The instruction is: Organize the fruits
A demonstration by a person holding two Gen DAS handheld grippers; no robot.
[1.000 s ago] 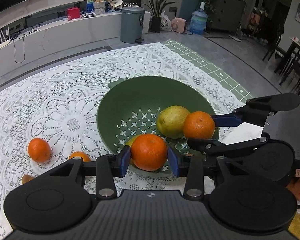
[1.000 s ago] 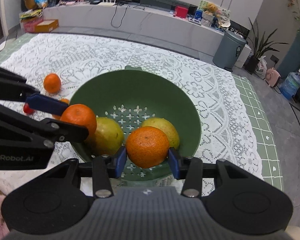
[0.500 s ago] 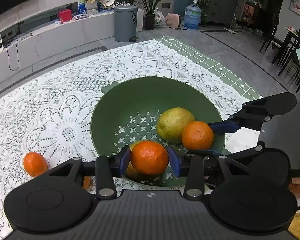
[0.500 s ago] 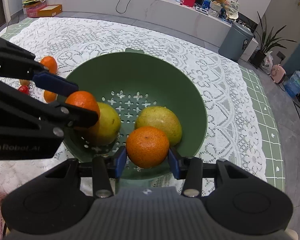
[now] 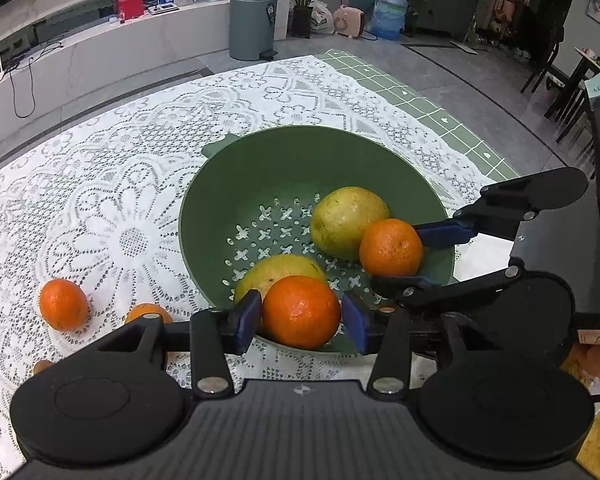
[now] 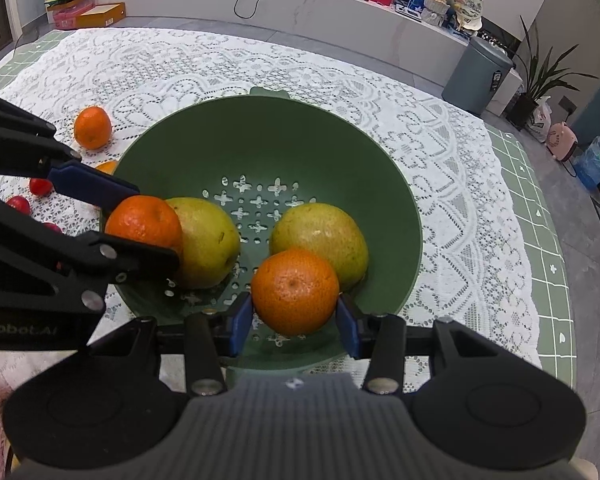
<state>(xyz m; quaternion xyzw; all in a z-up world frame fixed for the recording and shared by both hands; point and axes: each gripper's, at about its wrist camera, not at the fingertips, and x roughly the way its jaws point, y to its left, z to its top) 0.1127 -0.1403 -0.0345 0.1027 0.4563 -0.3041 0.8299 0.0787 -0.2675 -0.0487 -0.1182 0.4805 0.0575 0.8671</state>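
A green colander bowl (image 5: 284, 160) (image 6: 260, 128) stands on the lace cloth with two yellow-green pears (image 5: 348, 220) (image 5: 280, 272) in it. My left gripper (image 5: 302, 320) hangs over the bowl's near left rim. Its jaws are opening, and an orange (image 5: 300, 312) sits between the pads with a thin gap on the right side. In the right wrist view that orange (image 6: 144, 220) leans on a pear (image 6: 208, 240). My right gripper (image 6: 296, 320) is shut on a second orange (image 6: 296, 292), low over the bowl in front of the other pear (image 6: 320, 232).
Two loose oranges (image 5: 62, 304) (image 5: 146, 312) lie on the cloth left of the bowl, with small red fruits (image 6: 40, 186) (image 6: 18, 204) near them. The table edge runs close on the right, floor beyond. A hand (image 5: 596, 356) shows at the right.
Both grippers have come in over the bowl with their oranges, lower than before. The left jaws have spread wider around their orange; the right grip is unchanged.
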